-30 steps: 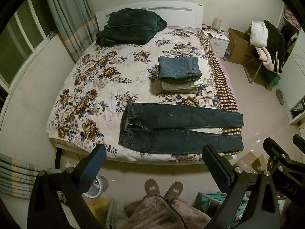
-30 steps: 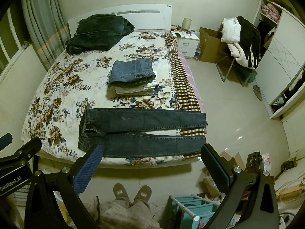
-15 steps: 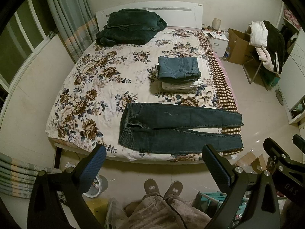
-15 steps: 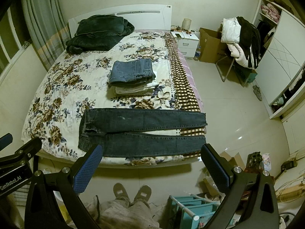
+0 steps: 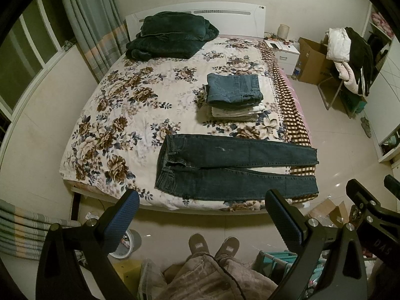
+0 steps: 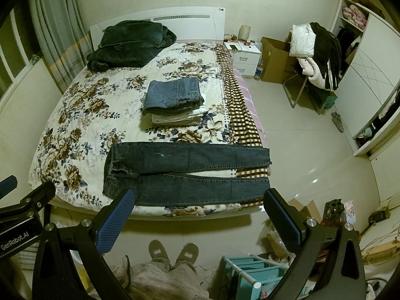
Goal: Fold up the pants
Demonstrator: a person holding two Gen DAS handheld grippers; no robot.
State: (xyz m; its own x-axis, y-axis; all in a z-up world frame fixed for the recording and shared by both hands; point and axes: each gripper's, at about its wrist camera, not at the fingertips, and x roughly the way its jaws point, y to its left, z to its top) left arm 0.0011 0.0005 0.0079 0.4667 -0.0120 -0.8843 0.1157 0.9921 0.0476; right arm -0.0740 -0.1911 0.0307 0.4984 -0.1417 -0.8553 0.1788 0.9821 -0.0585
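Dark blue denim jeans (image 5: 232, 167) lie flat, unfolded, at the floral-quilted bed's (image 5: 120, 115) 6 o'clock edge. Stack of folded trousers (image 5: 235, 97) at 12 o'clock of them. Left gripper (image 5: 202, 215) and right gripper (image 6: 200, 212): jaws wide apart, empty. Folding not begun.

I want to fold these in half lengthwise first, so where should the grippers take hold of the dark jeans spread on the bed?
Probably the near edge of the dark jeans: left gripper at the waistband corner, right gripper at the near hem, both from the bed's foot. They lie flat, legs side by side, that edge closest.
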